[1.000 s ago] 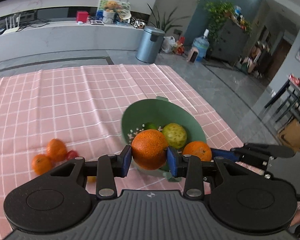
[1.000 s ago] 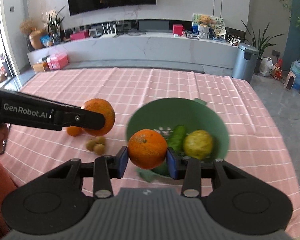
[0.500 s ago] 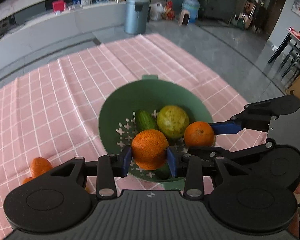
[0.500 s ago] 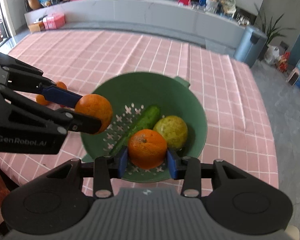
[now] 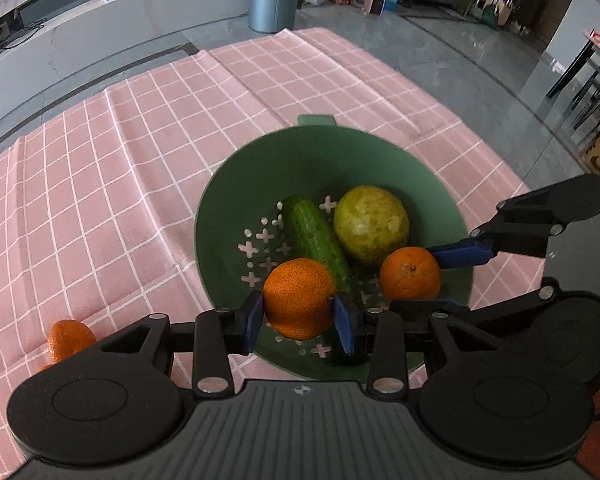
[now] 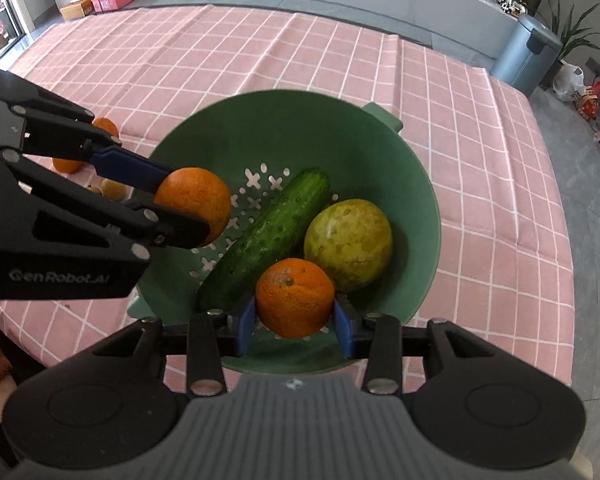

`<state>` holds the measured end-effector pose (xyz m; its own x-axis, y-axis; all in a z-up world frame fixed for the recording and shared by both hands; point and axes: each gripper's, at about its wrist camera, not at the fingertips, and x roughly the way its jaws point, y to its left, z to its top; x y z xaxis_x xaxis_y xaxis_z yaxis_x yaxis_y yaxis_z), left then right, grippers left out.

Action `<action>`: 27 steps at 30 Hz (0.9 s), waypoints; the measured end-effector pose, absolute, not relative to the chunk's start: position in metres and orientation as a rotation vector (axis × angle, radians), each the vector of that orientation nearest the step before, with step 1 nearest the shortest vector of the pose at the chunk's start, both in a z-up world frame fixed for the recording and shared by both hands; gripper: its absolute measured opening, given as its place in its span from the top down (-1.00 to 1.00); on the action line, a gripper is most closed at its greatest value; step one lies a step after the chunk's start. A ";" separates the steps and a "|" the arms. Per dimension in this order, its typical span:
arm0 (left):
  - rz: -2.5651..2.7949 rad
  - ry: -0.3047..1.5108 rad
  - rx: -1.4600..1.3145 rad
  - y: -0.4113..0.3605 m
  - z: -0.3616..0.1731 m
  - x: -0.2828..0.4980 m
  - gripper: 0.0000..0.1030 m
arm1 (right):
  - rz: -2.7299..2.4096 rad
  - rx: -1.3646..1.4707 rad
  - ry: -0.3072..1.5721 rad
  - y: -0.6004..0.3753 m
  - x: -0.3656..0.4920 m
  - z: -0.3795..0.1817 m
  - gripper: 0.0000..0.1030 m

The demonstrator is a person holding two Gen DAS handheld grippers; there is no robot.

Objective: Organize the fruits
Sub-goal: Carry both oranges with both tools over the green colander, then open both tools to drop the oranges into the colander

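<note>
Now hovering over the green colander (image 5: 380,148) with both claws angled steeply down. Left claw (image 5: 299,317) clenching an orange (image 5: 299,298) between its blue pads, hanging above the near-left part of the perforated floor. Right claw (image 6: 295,315) likewise gripping a second orange (image 6: 295,297), sitting over the near side of the bowl, just beside the yellow-green round fruit (image 6: 348,245) and apparently above the near end of the cucumber (image 6: 266,236).

Judging the drop as the thing that matters: both oranges already lying inside the rim line, so calling only for a short way straight down and a release. Cucumber lying on a diagonal across the bowl, its long axis running from the far middle toward the near edge, splitting the floor in two. Left-hand orange facing the freer half, over the cross-shaped holes; right-hand orange facing the crowded half, boxed between cucumber and round fruit, likely to settle on top of them or roll.

Claws standing near each other in the left wrist view, the right one's blue finger (image 5: 460,254) reaching in over the right rim, so leaving little side room for opening both at once.

Spare small oranges (image 6: 68,160) waiting on the pink checked cloth (image 6: 260,48) of the bench, left of the colander, beyond the left claw.
</note>
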<state>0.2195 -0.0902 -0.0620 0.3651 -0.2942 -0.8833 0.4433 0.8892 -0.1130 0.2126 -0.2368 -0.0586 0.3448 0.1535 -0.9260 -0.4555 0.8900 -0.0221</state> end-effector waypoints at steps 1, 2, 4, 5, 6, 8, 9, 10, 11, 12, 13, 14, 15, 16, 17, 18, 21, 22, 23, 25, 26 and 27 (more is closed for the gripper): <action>-0.470 1.102 0.167 -0.092 -0.064 0.220 0.17 | 0.403 -0.302 1.161 -0.237 0.214 -0.060 0.27; -0.467 1.104 0.180 -0.093 -0.065 0.220 0.17 | 0.401 -0.303 1.168 -0.237 0.215 -0.062 0.27; -0.465 1.113 0.189 -0.095 -0.069 0.222 0.17 | 0.396 -0.301 1.179 -0.237 0.217 -0.064 0.27; -0.467 1.118 0.190 -0.096 -0.071 0.222 0.17 | 0.392 -0.300 1.184 -0.238 0.218 -0.065 0.27; -0.466 1.122 0.190 -0.097 -0.073 0.223 0.17 | 0.391 -0.299 1.189 -0.239 0.219 -0.066 0.27; -0.458 1.127 0.195 -0.098 -0.075 0.223 0.16 | 0.389 -0.299 1.198 -0.240 0.219 -0.069 0.27; -0.456 1.125 0.201 -0.099 -0.076 0.223 0.16 | 0.389 -0.298 1.202 -0.241 0.219 -0.071 0.27; -0.458 1.124 0.207 -0.100 -0.077 0.222 0.16 | 0.393 -0.297 1.202 -0.241 0.218 -0.072 0.27; -0.460 1.128 0.208 -0.101 -0.078 0.223 0.16 | 0.396 -0.297 1.201 -0.241 0.218 -0.072 0.27; -0.462 1.132 0.207 -0.101 -0.078 0.223 0.16 | 0.397 -0.299 1.203 -0.241 0.218 -0.072 0.26; -0.462 1.135 0.206 -0.102 -0.079 0.223 0.16 | 0.397 -0.301 1.204 -0.240 0.218 -0.072 0.26; -0.460 1.137 0.206 -0.102 -0.080 0.223 0.16 | 0.397 -0.307 1.206 -0.239 0.218 -0.073 0.25; -0.459 1.137 0.205 -0.102 -0.080 0.223 0.16 | 0.397 -0.312 1.206 -0.239 0.218 -0.072 0.25; -0.458 1.136 0.202 -0.102 -0.081 0.223 0.15 | 0.397 -0.314 1.207 -0.238 0.218 -0.072 0.25; -0.454 1.136 0.199 -0.102 -0.081 0.223 0.13 | 0.399 -0.316 1.207 -0.238 0.218 -0.072 0.25; -0.449 1.135 0.197 -0.103 -0.080 0.223 0.11 | 0.400 -0.320 1.208 -0.237 0.218 -0.072 0.25; -0.439 1.136 0.186 -0.101 -0.078 0.223 0.03 | 0.398 -0.337 1.204 -0.236 0.216 -0.069 0.24; -0.437 1.134 0.177 -0.100 -0.077 0.223 0.00 | 0.395 -0.342 1.201 -0.234 0.216 -0.069 0.23; -0.434 1.131 0.168 -0.099 -0.075 0.222 -0.06 | 0.390 -0.349 1.194 -0.234 0.215 -0.067 0.13; -0.438 1.125 0.153 -0.096 -0.069 0.219 -0.12 | 0.383 -0.363 1.170 -0.233 0.212 -0.061 -0.14; -0.441 1.120 0.147 -0.096 -0.066 0.217 -0.13 | 0.380 -0.372 1.156 -0.232 0.210 -0.057 -0.18; -0.443 1.112 0.141 -0.095 -0.062 0.215 -0.13 | 0.378 -0.378 1.148 -0.232 0.209 -0.054 -0.18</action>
